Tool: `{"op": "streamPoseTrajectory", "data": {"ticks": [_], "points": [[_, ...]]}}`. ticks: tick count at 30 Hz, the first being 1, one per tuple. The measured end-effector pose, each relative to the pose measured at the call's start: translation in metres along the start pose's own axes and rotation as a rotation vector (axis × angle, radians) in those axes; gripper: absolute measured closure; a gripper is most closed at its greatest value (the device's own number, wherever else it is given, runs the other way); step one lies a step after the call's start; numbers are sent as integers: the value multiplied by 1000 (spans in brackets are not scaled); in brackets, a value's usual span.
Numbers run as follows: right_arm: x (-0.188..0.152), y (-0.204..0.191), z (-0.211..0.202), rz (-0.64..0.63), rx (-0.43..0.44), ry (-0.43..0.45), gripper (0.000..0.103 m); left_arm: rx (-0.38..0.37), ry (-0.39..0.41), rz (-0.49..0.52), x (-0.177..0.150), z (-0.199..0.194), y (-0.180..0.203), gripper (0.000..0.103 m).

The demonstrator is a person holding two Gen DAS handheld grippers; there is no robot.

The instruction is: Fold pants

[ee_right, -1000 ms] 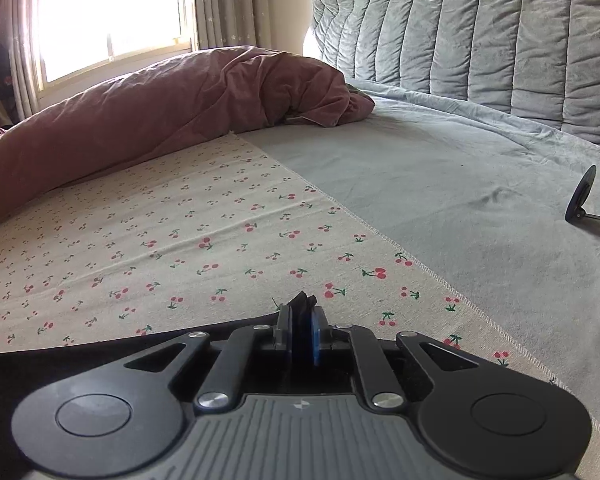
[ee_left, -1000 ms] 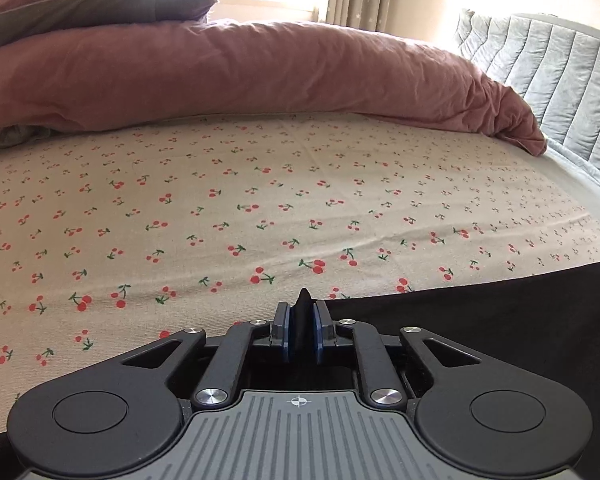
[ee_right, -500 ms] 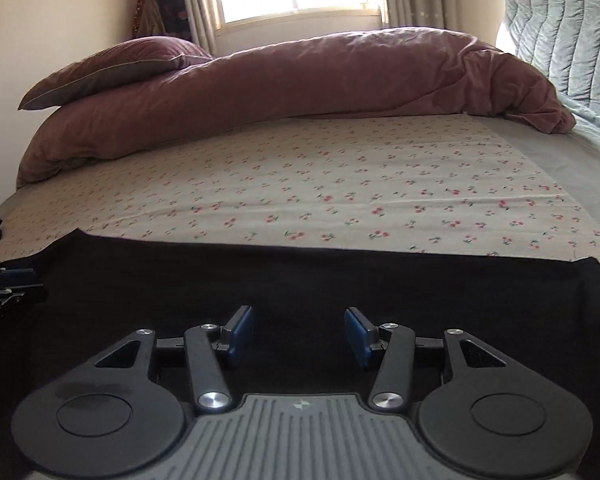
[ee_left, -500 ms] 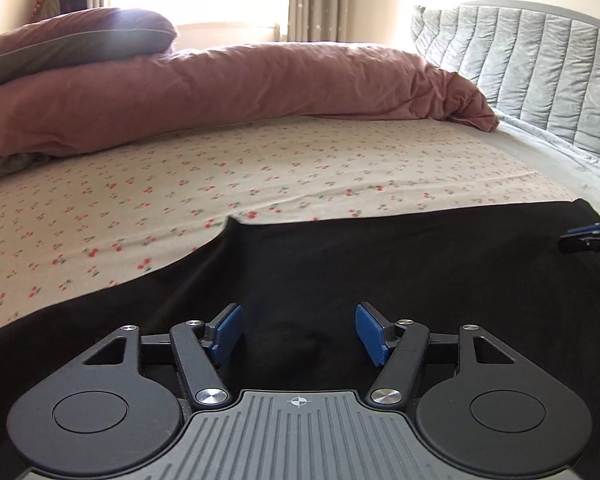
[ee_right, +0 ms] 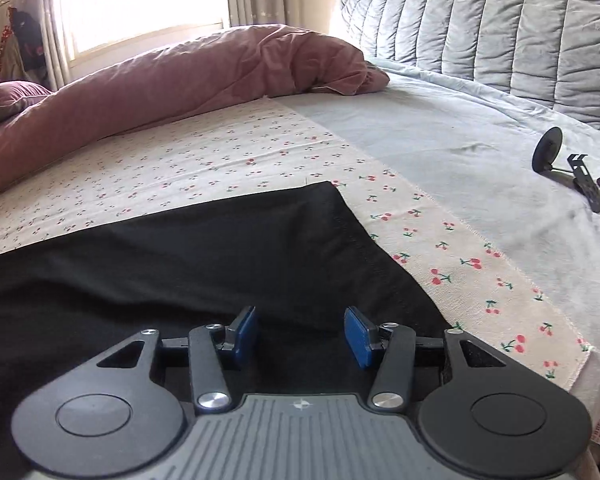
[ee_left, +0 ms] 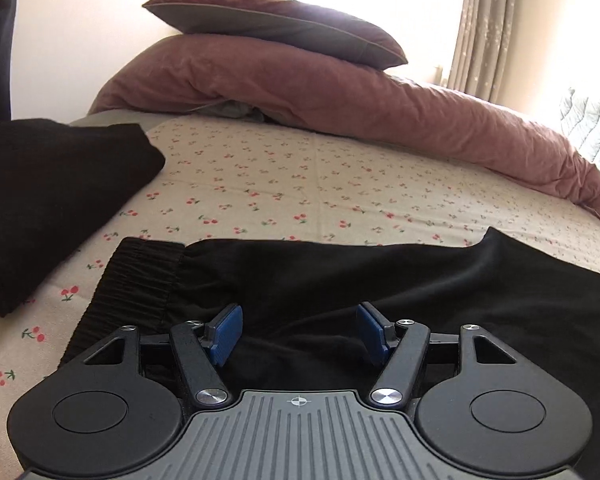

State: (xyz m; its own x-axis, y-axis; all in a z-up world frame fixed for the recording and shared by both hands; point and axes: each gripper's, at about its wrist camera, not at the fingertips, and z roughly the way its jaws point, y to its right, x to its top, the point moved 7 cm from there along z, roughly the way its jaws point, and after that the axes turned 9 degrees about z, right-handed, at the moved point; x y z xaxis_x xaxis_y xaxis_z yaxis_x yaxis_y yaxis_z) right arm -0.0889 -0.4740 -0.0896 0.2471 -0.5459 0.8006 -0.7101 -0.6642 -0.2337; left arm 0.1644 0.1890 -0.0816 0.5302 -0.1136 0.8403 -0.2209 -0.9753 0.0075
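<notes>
Black pants [ee_left: 380, 280] lie flat across the cherry-print sheet [ee_left: 300, 184]. In the left wrist view their ribbed elastic waistband [ee_left: 128, 280] is at the left. My left gripper [ee_left: 299, 334] is open and empty, just above the pants near the waistband. In the right wrist view the pants [ee_right: 180, 256] end in a hemmed leg edge [ee_right: 364, 240]. My right gripper [ee_right: 300, 336] is open and empty over that leg end.
A folded black garment [ee_left: 48, 192] lies at the left. A mauve duvet [ee_left: 340, 96] and pillow [ee_left: 272, 28] are heaped at the back. A grey quilted blanket [ee_right: 500, 32] and a small black stand [ee_right: 572, 168] are at the right.
Both grippers were shut on the pants' edge a second ago. They opened, let the fabric go and drew back; the left one now faces the waistband, the right one the leg end.
</notes>
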Motion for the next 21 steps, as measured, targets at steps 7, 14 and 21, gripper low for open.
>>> {"op": "streamPoseTrajectory", "data": {"ticks": [7,14,21], "points": [[-14,-49,1,-108,94,-33,50,-123,-50,142,23,42,82,39],[-19,-32,10,-110,13,-62,45,165,-94,85,30,89,42,38],[6,8,-30,27,16,24,33,86,-128,-38,28,41,54,27]]}}
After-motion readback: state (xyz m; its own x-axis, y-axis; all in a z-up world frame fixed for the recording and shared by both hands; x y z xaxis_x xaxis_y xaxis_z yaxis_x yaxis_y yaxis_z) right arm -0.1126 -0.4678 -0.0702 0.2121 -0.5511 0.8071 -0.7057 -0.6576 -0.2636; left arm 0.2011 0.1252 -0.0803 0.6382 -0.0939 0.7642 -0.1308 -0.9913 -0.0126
